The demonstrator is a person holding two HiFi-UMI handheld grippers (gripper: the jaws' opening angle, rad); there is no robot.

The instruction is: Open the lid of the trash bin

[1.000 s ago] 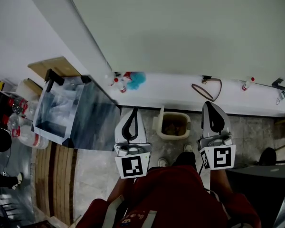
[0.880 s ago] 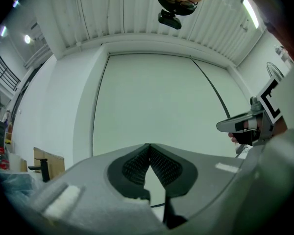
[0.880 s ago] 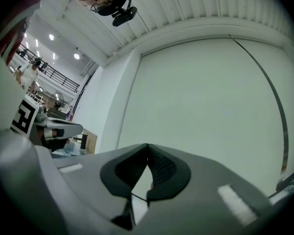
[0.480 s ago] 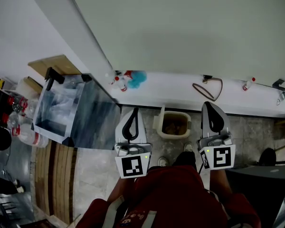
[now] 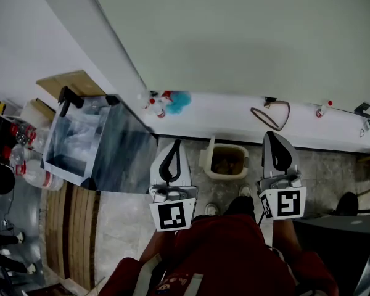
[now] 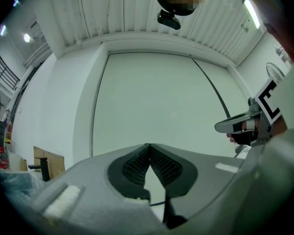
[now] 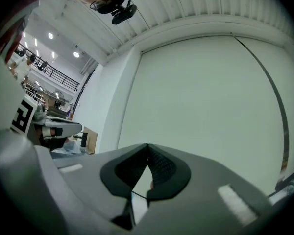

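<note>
Nothing tied to the task has shifted over the last second. Both tools and the bin sit where they were, and only the small dark figures at the lower left edge of the head view have changed place. Judgement: no approach is under way, so the opening step is not being worked.

Left hand-held gripper (image 5: pixel 174 145): jaws closed tip to tip, nothing between them, aimed at the wall. Right hand-held gripper (image 5: pixel 271 135): same, closed and empty. Neither touches the bin.

Trash bin (image 5: pixel 226 176): stands on the stone floor (image 5: pixel 129 221), between the two tools in the head view and beyond their tips, hard against the foot of the white ledge (image 5: pixel 222 121). It is upright, long axis vertical, mouth facing up at the camera. The longer side of the mouth runs along the ledge. Brownish contents show inside. A pale flap (image 5: pixel 205 158) stands at its left edge; it may be the lid already tipped up, but I cannot tell for certain.

Further back: a loop of cable (image 5: pixel 268 115) lies on the ledge, then the plain pale wall (image 5: pixel 246 36).
</note>
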